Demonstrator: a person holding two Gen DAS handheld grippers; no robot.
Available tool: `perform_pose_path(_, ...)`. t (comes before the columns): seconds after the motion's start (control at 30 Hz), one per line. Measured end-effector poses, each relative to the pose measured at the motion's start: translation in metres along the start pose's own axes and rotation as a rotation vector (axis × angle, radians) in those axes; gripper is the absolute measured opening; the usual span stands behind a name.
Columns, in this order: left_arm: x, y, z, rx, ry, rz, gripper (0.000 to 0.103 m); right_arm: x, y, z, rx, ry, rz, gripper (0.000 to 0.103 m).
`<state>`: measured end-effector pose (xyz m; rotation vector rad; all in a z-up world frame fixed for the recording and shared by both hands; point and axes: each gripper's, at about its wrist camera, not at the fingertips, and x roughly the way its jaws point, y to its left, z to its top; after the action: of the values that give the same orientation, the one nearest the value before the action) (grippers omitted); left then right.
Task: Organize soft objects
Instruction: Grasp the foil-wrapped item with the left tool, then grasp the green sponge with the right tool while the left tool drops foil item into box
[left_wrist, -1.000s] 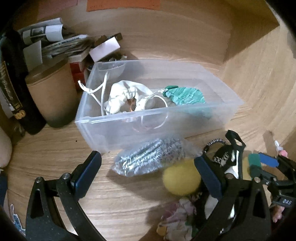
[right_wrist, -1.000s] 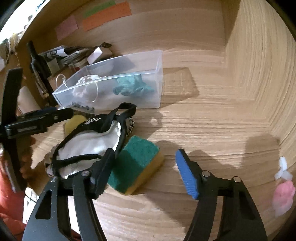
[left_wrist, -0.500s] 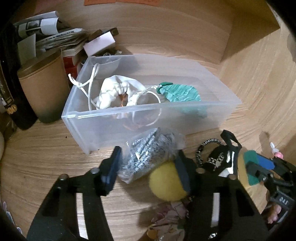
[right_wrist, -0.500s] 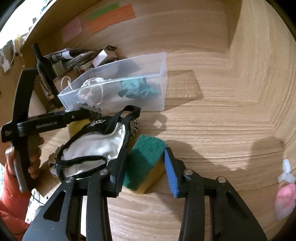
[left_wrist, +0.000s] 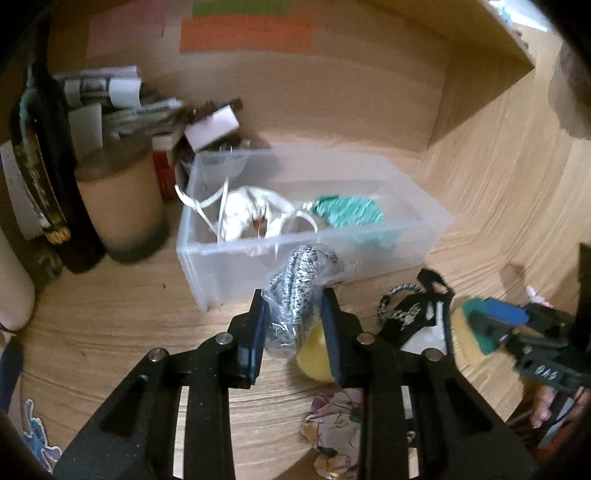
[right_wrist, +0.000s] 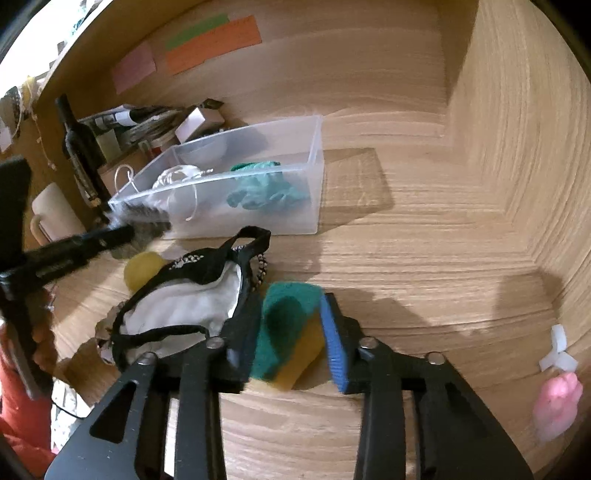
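My left gripper (left_wrist: 293, 328) is shut on a clear bag of steel-wool scourers (left_wrist: 295, 291), held up in front of the clear plastic bin (left_wrist: 424, 236). The bin holds a white drawstring pouch (left_wrist: 247, 214) and a teal cloth (left_wrist: 347, 212). My right gripper (right_wrist: 290, 332) is shut on a green-and-yellow sponge (right_wrist: 288, 328), lifted off the wooden surface. A yellow felt ball (right_wrist: 142, 267) and a black-and-white mask (right_wrist: 192, 302) lie to the left of the sponge. The bin also shows in the right wrist view (right_wrist: 314, 177).
A brown cylinder (left_wrist: 122, 206), a dark bottle (left_wrist: 40, 177) and a pile of papers (left_wrist: 122, 103) stand left of the bin. A floral fabric piece (left_wrist: 336, 428) lies near the front. A pink object (right_wrist: 557, 402) sits at far right. Wooden walls close the back and right.
Both grippers went from open to shut. The left took hold of the scourer bag and raised it. The right closed on the sponge and lifted it.
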<state>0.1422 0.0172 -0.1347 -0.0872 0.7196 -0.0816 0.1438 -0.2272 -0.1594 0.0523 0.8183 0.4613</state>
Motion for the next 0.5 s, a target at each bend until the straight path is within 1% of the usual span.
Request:
perform_pose_path(0.03, -0.004, 0.000, 0.002, 0.002, -0.012, -0.001, 0.029, 0.002, 0.001, -0.001, -0.001, 0.007, 0.000, 0.043)
perform_pose_path(0.07, -0.011, -0.001, 0.005, 0.005, -0.029, -0.001, 0.029, 0.005, 0.001, -0.002, 0.000, 0.015, 0.005, 0.046)
perform_pose_path(0.17, -0.025, -0.001, 0.012, 0.015, -0.070, 0.003, 0.029, 0.013, 0.001, -0.004, -0.005, 0.044, 0.003, 0.046)
perform_pose_path(0.23, -0.031, -0.001, 0.017, 0.020, -0.092, 0.007, 0.029, 0.017, 0.001, -0.007, -0.012, 0.047, -0.012, 0.046)
perform_pose_path(0.27, -0.033, -0.001, 0.022, 0.024, -0.107, 0.012, 0.029, 0.018, 0.001, -0.007, -0.012, 0.046, -0.015, 0.045)
perform_pose_path(0.33, -0.038, 0.000, 0.027, 0.026, -0.127, 0.021, 0.029, 0.017, -0.001, -0.006, -0.002, 0.038, -0.013, 0.038)
perform_pose_path(0.5, -0.043, 0.003, 0.046, 0.027, -0.173, 0.034, 0.029, 0.005, -0.001, 0.009, -0.010, -0.031, -0.016, 0.036)
